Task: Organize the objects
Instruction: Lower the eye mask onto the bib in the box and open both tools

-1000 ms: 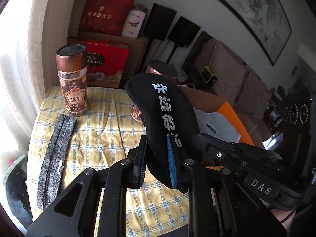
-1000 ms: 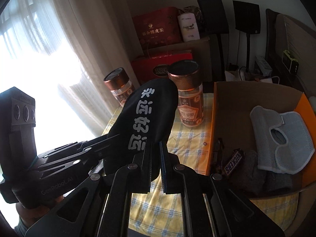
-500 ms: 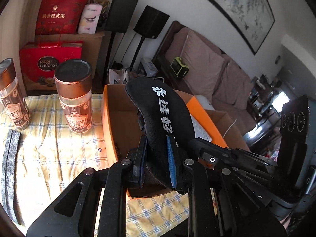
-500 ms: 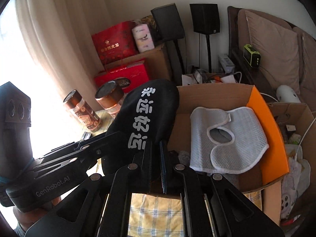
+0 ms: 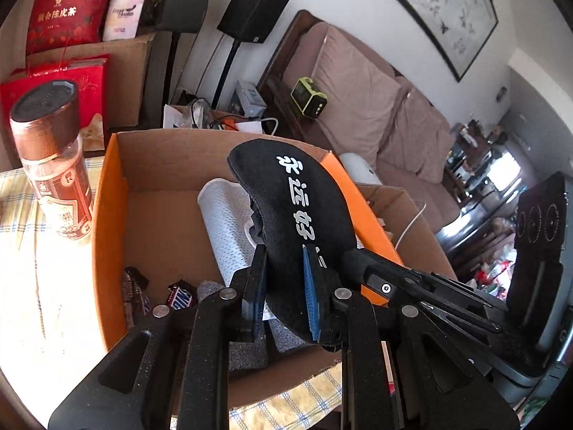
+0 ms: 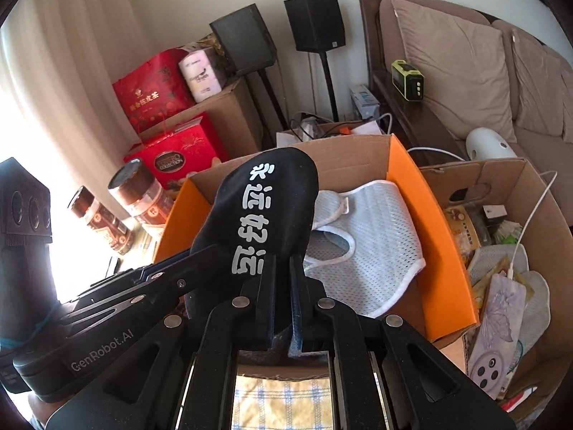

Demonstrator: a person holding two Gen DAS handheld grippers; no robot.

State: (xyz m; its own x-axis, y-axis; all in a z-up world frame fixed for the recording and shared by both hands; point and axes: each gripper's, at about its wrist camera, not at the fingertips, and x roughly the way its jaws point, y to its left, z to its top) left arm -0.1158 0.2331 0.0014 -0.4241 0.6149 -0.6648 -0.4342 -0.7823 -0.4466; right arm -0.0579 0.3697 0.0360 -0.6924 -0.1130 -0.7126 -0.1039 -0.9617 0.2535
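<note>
A black fabric piece with white characters hangs over the open orange-walled cardboard box. My left gripper is shut on its lower part, blue pads pressing both sides. My right gripper is shut on the thin edge of the same black piece; it enters the left wrist view from the right. Inside the box lie a grey mesh vest, grey cloth and candy bars. The fabric hides part of the box floor.
Two copper-lidded jars stand on the yellow checked cloth left of the box. A second cardboard box full of clutter sits to the right. Behind are red gift boxes, speakers on stands and a sofa.
Both grippers have carried the black piece rightwards from over the checked cloth to above the box. The grey band and one jar have left the left wrist view. Both grips are unchanged.
</note>
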